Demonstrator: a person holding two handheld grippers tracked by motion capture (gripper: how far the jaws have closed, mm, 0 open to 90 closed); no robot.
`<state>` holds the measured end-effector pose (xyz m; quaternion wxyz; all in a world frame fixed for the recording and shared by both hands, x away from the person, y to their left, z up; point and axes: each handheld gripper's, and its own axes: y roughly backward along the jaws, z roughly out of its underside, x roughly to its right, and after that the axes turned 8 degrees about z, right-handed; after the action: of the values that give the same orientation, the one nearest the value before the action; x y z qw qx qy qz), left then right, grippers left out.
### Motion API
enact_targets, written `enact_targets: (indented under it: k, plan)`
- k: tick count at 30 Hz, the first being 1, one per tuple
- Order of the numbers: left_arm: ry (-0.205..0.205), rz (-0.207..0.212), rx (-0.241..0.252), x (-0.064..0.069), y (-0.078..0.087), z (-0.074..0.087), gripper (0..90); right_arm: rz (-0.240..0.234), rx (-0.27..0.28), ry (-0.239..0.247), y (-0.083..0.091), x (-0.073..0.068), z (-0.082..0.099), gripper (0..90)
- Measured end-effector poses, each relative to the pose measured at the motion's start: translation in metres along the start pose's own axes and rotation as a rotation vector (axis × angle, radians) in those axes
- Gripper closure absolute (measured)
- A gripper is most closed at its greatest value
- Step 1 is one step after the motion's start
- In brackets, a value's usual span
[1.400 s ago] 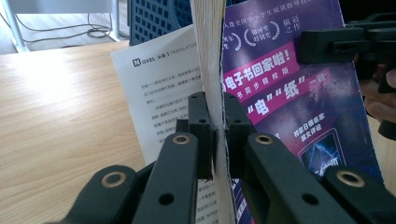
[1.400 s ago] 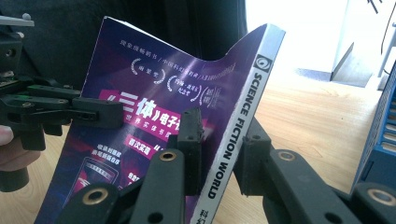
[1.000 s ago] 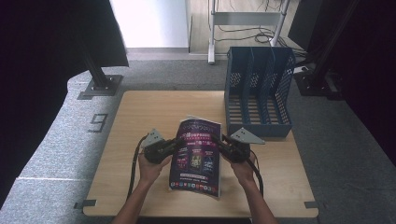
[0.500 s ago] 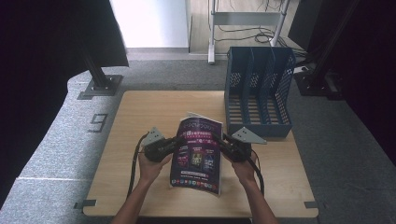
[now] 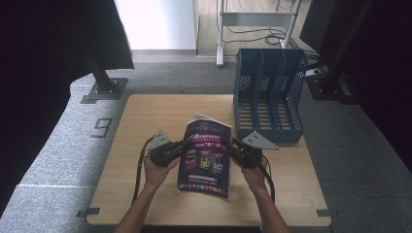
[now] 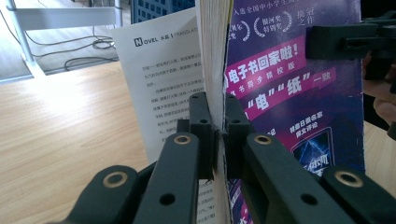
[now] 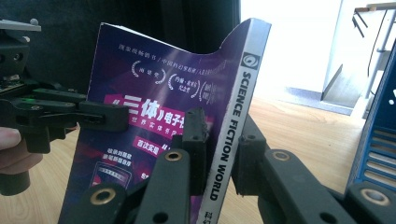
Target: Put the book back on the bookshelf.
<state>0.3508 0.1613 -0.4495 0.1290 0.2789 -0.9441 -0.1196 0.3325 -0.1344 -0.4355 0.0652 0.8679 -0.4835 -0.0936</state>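
- Pale wooden table (image 5: pixel 145 126) stands on grey carpet, dark curtains hanging at both sides and bright daylight beyond the far end.
- Held up off the near middle of the table is a purple glossy-covered magazine (image 5: pixel 206 155), gripped at both side edges.
- Left gripper (image 5: pixel 180 148) has its jaws clamped on the page edge; the left gripper view shows the paper stack pinched between the pads and a loose white printed page (image 6: pixel 159 84) fanned away.
- Right gripper (image 5: pixel 232 147) has its jaws closed on the spine side; the right gripper view shows the white spine lettering.
- Blue perforated plastic file rack (image 5: pixel 269 92) sits at the far right corner, just beyond the magazine.
- Bare tabletop lies open to the left and along the near edge.
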Motion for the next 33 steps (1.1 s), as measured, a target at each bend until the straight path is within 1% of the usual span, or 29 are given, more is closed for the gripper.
enact_targets:
  k: [13, 25, 31, 33]
  plan:
    - [-0.013, -0.007, -0.002, 0.000, 0.001, -0.005, 86.1, 0.006, 0.022, 0.011, 0.001, -0.001, -0.004, 78.0]
    - [-0.017, -0.012, -0.003, -0.002, 0.000, -0.008, 86.2, 0.010, 0.026, 0.020, -0.001, -0.002, -0.006, 78.2]
    - [-0.030, -0.023, 0.002, -0.006, 0.001, -0.013, 86.2, 0.006, 0.034, 0.018, -0.003, -0.003, -0.011, 78.7]
    - [-0.042, -0.031, 0.002, -0.008, 0.001, -0.017, 86.2, 0.008, 0.039, 0.020, -0.006, -0.005, -0.015, 78.9]
